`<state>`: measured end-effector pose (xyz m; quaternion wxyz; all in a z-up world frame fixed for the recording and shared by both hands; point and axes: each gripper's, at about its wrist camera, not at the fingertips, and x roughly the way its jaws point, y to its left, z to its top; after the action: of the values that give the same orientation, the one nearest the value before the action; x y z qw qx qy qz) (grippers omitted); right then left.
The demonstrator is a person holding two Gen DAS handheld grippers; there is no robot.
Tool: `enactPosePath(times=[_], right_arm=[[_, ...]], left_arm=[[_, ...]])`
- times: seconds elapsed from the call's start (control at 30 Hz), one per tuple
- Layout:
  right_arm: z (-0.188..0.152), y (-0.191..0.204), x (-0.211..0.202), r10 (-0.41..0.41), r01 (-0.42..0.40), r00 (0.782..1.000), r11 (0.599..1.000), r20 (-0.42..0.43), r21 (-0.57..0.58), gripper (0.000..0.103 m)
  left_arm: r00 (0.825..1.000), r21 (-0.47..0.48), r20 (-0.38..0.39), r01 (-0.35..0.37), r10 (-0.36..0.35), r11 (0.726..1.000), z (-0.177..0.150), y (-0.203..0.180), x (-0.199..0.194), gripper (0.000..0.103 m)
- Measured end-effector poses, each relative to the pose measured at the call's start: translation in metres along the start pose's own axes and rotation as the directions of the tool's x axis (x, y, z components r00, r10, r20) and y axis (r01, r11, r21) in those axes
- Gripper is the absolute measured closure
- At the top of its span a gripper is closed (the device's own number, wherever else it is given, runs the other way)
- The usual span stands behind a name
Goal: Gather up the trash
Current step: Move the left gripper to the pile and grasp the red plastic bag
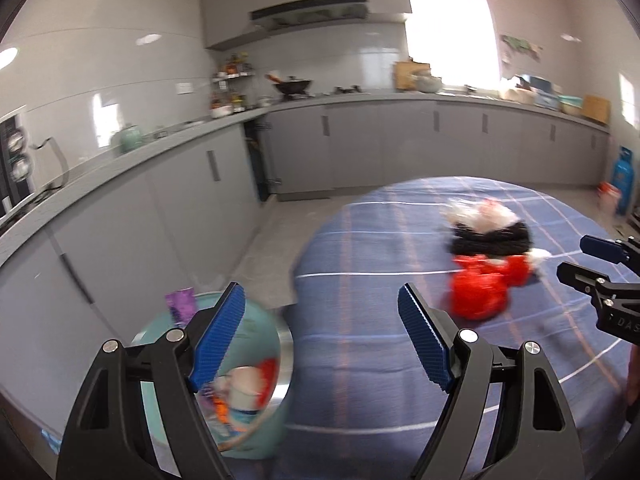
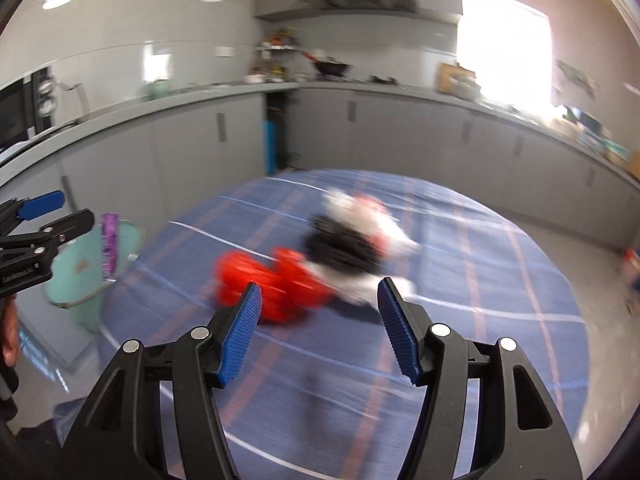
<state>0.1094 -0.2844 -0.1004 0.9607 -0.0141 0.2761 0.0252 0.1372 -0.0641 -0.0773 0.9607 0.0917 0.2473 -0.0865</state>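
Two tongs are held out over a round bench [image 1: 360, 360] with a blue checked cloth. The left tongs [image 1: 320, 334] are spread wide with nothing between the blue pads [image 1: 218, 334]. The right tongs [image 2: 318, 330] are apart too and hold nothing.

Just off the left edge of the bench stands a pale green bin [image 1: 256, 320]. Inside it there is already some trash [image 1: 244, 396], white, red and orange bits. A purple wrapper [image 1: 181, 304] sticks up at its far rim.

Near the middle of the bench lies a pile of trash, too blurry to see well. The closest piece is a red crumpled bag [image 2: 272, 280]. Behind it, touching it, is a black lump [image 2: 344, 248]. Past that is some white stuff [image 2: 360, 208] with a bit of red in it. The right tongs hang in front of the pile and are not touching it.

Far behind, grey cupboards [image 1: 400, 144] run along the walls, and a bright window [image 1: 448, 36] shines above them.
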Motion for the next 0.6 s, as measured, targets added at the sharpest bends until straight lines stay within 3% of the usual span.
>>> enactPosePath(times=[0.17,0.43,0.6], right_arm=[[-0.015,-0.045,-0.003,-0.080,0.081,0.997,0.994,-0.016,0.071,0.037],[-0.019,-0.068,0.007,-0.096,0.099,0.995,0.988,-0.031,0.122,0.035],[-0.019,-0.074,0.011,-0.090,0.095,0.995,0.986,-0.039,0.135,0.035]], left_arm=[[0.997,0.062,-0.020,0.078,-0.077,0.995,0.009,-0.052,0.020,0.025],[0.981,0.125,-0.105,0.173,-0.161,0.977,0.011,-0.106,0.064,0.026],[0.946,0.117,-0.213,0.271,-0.243,0.955,0.000,-0.115,0.085,0.085]])
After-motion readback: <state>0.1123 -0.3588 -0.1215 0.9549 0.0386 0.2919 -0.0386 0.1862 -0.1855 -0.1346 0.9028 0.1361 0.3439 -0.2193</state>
